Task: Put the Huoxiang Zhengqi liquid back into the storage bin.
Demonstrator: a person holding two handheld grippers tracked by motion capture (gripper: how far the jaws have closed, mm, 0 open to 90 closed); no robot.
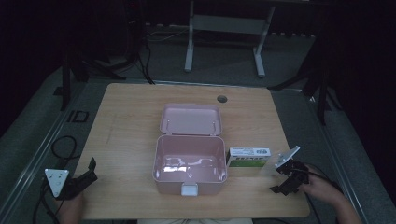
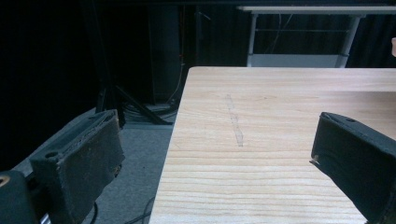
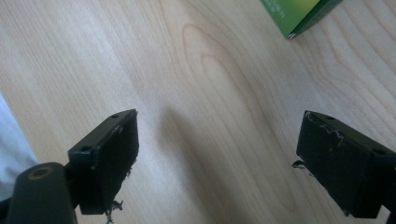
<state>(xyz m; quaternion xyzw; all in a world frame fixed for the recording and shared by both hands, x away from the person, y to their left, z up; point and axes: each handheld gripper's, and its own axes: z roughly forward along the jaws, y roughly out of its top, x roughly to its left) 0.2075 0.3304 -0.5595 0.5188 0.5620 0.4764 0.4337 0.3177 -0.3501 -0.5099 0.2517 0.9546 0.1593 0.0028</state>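
We couldn't read the print on the green-and-white carton (image 1: 248, 157), way too small. In the right gripper view the carton (image 3: 299, 14) got chopped by the top edge, just a green corner left showing.

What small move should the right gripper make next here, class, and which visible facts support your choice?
Probably the right gripper should ease forward toward the green and white carton and straddle it. Its jaws stand wide open and empty above bare table, the carton lies just ahead beside the open pink box, whose inside looks empty, and the left gripper sits far off.
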